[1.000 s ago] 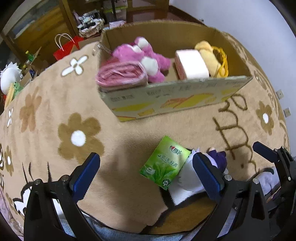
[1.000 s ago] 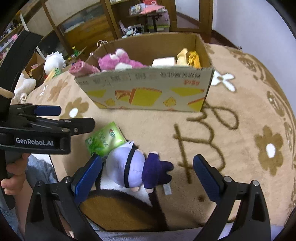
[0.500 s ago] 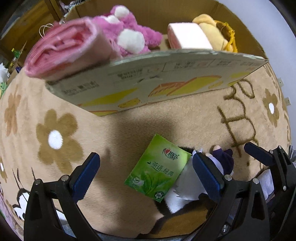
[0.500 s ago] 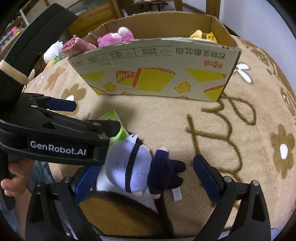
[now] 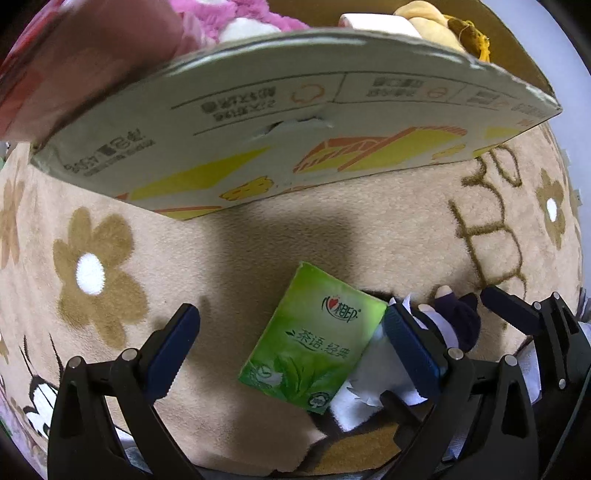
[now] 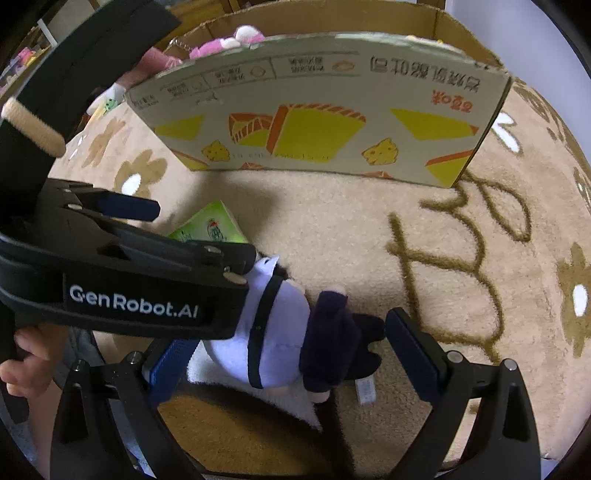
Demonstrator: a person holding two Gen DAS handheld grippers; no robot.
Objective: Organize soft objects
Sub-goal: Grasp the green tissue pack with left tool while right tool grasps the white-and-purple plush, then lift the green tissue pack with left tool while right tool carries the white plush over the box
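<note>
A green tissue pack lies flat on the beige flowered rug between my left gripper's open fingers; it also shows in the right wrist view. A white and dark purple plush doll lies beside the pack, between my right gripper's open fingers; the left view shows the doll partly hidden behind the right finger. The cardboard box stands just beyond, holding a pink plush, a pink roll and a yellow plush.
The left gripper's black body crosses the left of the right wrist view, a hand under it. The right gripper shows at the right in the left wrist view. Furniture stands beyond the rug.
Both grippers have moved forward and down toward the rug. The box now looms close above, and the tissue pack and doll sit between the open fingers.
</note>
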